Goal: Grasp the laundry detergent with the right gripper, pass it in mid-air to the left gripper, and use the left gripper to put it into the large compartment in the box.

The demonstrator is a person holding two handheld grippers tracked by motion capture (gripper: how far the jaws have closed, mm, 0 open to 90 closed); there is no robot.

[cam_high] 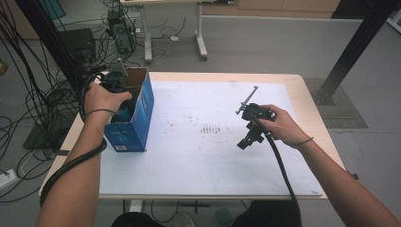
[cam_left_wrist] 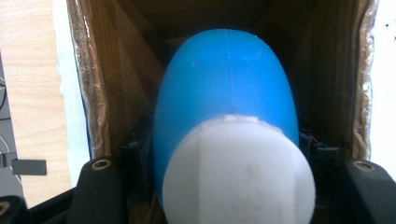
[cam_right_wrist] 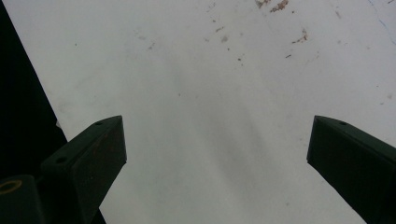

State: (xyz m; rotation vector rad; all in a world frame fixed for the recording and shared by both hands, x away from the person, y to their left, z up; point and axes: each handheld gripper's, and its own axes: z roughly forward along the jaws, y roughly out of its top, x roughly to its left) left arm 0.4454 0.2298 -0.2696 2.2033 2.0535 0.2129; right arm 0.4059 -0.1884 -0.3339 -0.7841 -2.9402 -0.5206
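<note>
— What are you holding over there on the left?

— My left gripper (cam_high: 115, 79) is reaching down into the open blue cardboard box (cam_high: 142, 109) at the table's left edge, and its jaws are clamping a blue bottle (cam_left_wrist: 226, 88) with a white cap (cam_left_wrist: 238, 172). The bottle is sitting inside the box, between the brown inner walls, cap end towards my hand.

— Where exactly are you gripping it?

— On the rounded body just behind the cap, one jaw on each flank. I'm judging that to be the best spot: the shoulder is stiffer than the belly, and the cap's rim gives a stop if it starts to slide.

— Will it slip?

— It may. The plastic is looking smooth and glossy, and the sides are curving away from the pads, so I'm expecting it to want to squirt out under a hard squeeze. It's probably light, perhaps a little springy, not fragile. Whether it's full I can't tell.

— And your other hand?

— My right gripper (cam_high: 250, 131) is hanging over the white table sheet (cam_right_wrist: 210, 116), jaws spread wide, nothing between them. It's well apart from the box.
</note>
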